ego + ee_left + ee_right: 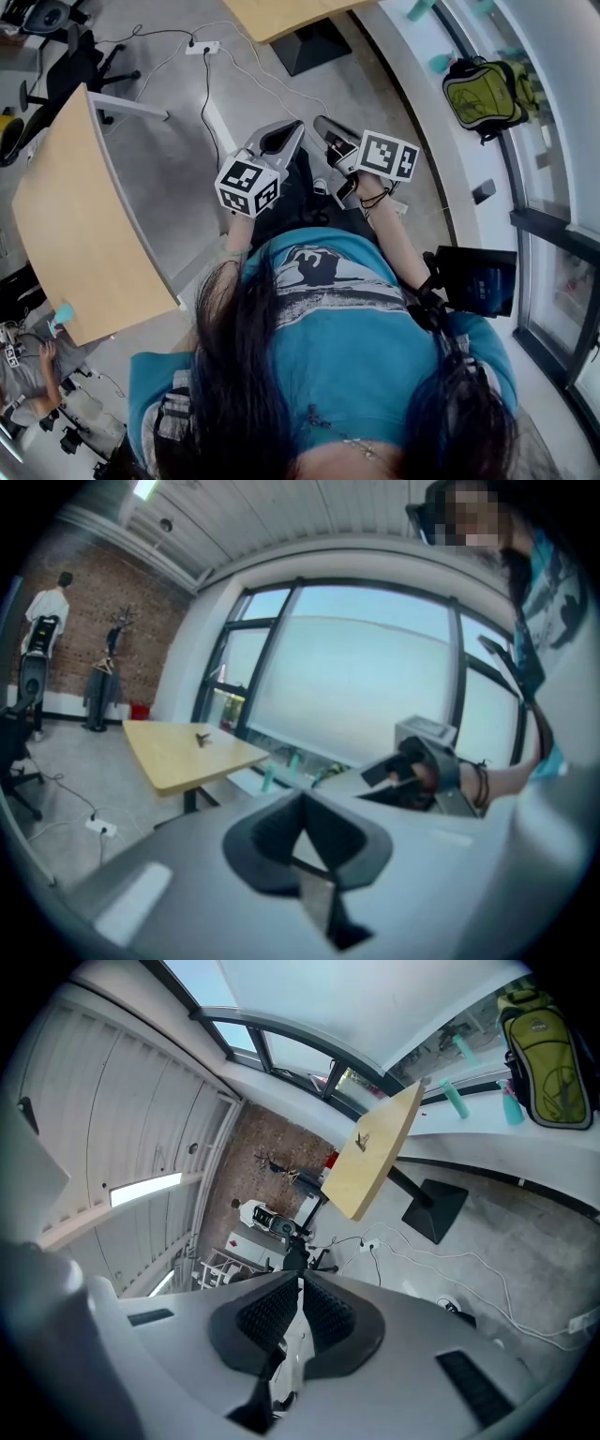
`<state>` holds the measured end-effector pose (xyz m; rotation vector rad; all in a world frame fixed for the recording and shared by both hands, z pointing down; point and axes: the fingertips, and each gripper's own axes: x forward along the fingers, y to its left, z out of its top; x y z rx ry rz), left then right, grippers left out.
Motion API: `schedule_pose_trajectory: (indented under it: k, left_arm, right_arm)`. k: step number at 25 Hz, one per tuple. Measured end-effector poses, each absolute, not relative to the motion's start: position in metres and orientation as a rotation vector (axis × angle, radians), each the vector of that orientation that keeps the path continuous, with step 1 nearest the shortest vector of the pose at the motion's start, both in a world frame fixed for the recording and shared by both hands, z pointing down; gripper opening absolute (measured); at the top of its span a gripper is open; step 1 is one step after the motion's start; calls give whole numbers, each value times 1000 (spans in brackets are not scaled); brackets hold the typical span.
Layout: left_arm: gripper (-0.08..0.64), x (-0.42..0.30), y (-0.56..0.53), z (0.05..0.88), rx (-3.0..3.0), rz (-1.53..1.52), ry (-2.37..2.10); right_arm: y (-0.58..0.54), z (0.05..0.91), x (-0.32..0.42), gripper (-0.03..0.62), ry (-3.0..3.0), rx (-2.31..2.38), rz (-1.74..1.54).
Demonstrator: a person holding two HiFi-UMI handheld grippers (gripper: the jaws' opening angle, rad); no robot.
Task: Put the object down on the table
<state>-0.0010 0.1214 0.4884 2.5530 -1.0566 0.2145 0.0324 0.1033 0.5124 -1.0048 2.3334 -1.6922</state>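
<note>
**Holding both grippers clenched and empty, with a small item lying on the far surface**

The head view looks down on a person in a blue shirt, with long dark hair hanging forward. They hold the left gripper [281, 139] and the right gripper [328, 127] side by side in front of the body, both pointing away over the grey floor [178, 159].

In the left gripper view the fingers [272, 836] meet tip to tip. Only a small wedge of gap shows behind the tips, and nothing is caught in it. In the right gripper view the ribbed fingers [267, 1312] are pressed close, leaving a thin slit, and they grip nothing either.

A small dark item [202, 738] lies on top of the wooden surface [178, 757] beside the curved window. It is too small to identify. The right gripper view shows the same speck on that tabletop. It sits well apart from both grippers, with open floor between.

Teal bottles [457, 1101] stand on the window ledge beyond that surface, and a green backpack [544, 1063] rests on the ledge further along. White cables and a power strip [202, 47] lie on the floor. A second wooden surface [75, 216] stands at the left of the head view.
</note>
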Motion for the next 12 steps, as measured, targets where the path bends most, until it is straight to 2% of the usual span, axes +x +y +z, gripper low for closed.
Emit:
schedule_pose_trajectory:
  k: [12]
  left_arm:
    - [3, -23, 160, 486, 2543, 217, -1087]
  right_arm:
    - [144, 511, 9, 26, 2360, -980, -1704]
